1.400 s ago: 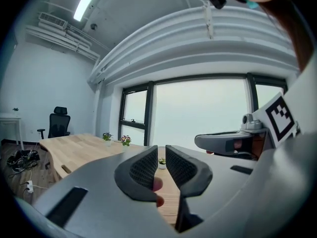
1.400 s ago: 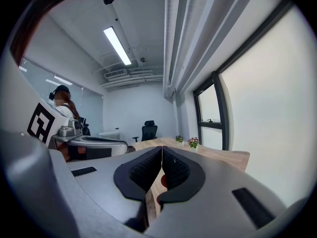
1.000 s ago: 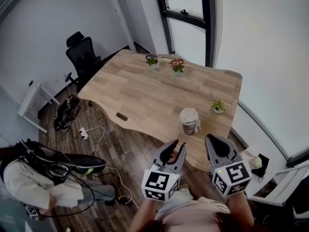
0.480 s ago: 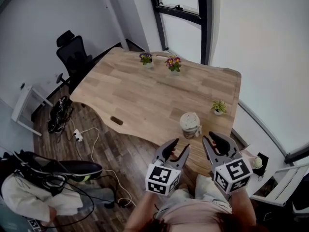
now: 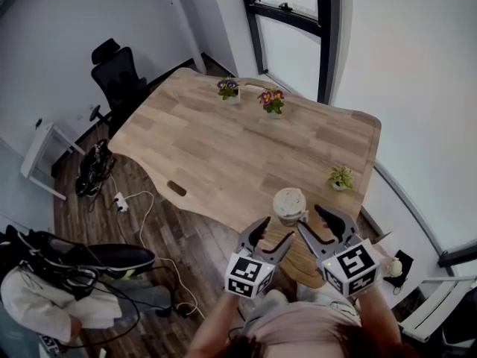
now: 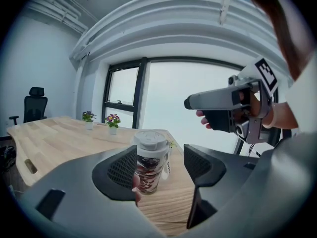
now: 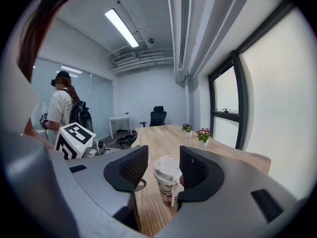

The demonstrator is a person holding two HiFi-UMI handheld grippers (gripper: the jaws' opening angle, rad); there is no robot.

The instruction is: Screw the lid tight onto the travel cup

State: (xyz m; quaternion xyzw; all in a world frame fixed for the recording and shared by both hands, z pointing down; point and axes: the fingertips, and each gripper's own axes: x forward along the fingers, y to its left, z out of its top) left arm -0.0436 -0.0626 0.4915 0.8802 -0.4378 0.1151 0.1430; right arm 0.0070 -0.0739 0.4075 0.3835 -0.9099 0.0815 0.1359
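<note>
White-lidded travel cup [image 5: 289,204] on wooden table [image 5: 216,140]; patterned label print unreadable

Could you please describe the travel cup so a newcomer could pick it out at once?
Start at the big wooden table by the window. At its near edge, close to the small green potted plant, stands the travel cup. It alone is a tall patterned cup with a pale lid.

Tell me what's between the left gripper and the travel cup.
Only bare tabletop, as the head view shows. The jaws of the left gripper have just been opening, nothing between them; the travel cup stands ahead.
</note>
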